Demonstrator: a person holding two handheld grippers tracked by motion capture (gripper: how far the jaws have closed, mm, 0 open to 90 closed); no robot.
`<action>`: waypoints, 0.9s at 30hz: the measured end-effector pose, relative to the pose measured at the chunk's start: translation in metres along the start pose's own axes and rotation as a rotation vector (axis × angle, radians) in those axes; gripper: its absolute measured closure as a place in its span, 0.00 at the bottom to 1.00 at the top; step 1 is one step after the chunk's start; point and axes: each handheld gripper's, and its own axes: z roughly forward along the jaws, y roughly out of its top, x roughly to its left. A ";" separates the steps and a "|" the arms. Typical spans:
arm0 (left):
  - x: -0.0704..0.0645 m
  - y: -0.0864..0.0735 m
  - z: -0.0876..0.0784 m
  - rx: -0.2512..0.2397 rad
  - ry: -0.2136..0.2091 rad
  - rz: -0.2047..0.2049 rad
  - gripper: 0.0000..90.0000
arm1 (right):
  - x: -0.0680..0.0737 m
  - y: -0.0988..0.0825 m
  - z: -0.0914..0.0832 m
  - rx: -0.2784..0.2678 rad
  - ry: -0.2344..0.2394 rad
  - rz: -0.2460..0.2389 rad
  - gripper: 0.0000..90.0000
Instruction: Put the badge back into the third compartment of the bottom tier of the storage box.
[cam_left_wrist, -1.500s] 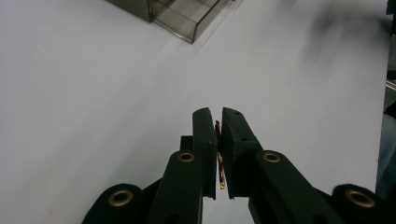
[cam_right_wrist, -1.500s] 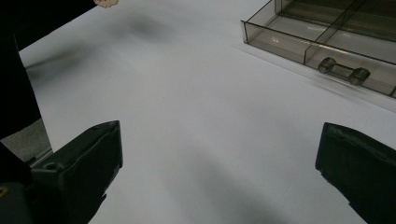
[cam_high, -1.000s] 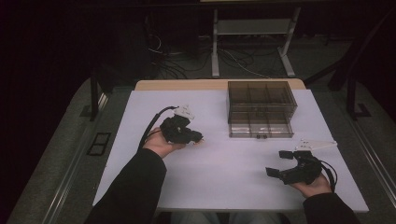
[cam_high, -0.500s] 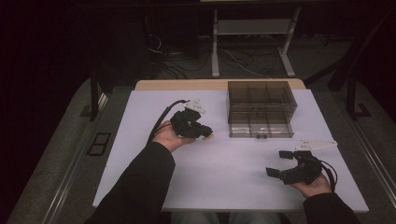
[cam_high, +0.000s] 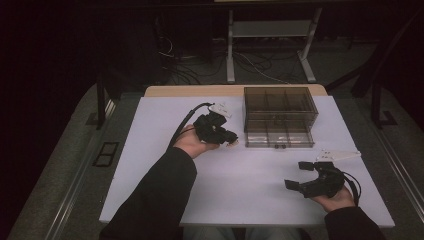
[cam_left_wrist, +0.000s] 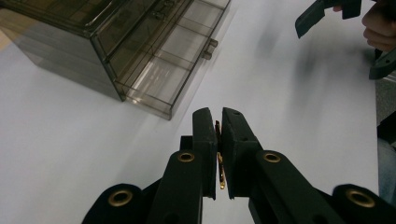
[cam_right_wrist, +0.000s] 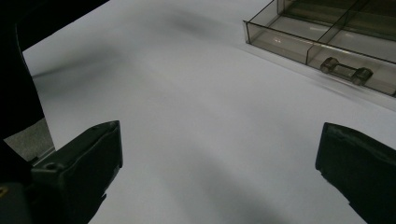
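Table (cam_high: 165, 150): white top bore everything.
Drawer box (cam_high: 280, 107): smoky clear, bottom drawer (cam_left_wrist: 163, 79) pulled out.
Right gripper (cam_high: 300, 176): jaws wide apart, nothing between.
Left gripper (cam_high: 231, 139): just beside the box.
Gold piece (cam_left_wrist: 218, 158): thin, clamped between left jaws.

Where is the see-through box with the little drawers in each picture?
High view: the clear drawer box stands at the table's far right of middle, its bottom drawer pulled out.
Left gripper view: the box sits top left, beyond the shut left gripper.
Right gripper view: its open drawer fills the top right corner.
Shared landmark: the drawer handle.
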 end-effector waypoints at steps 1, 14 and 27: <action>0.000 0.001 0.001 -0.002 -0.002 0.004 0.93 | 0.000 0.000 0.000 0.001 0.002 0.000 0.00; -0.003 0.016 0.013 -0.004 -0.010 0.027 0.93 | 0.000 0.000 0.000 0.004 0.005 0.000 0.00; -0.002 0.032 0.030 -0.014 -0.032 0.041 0.92 | 0.001 0.000 0.000 0.004 0.008 -0.001 0.00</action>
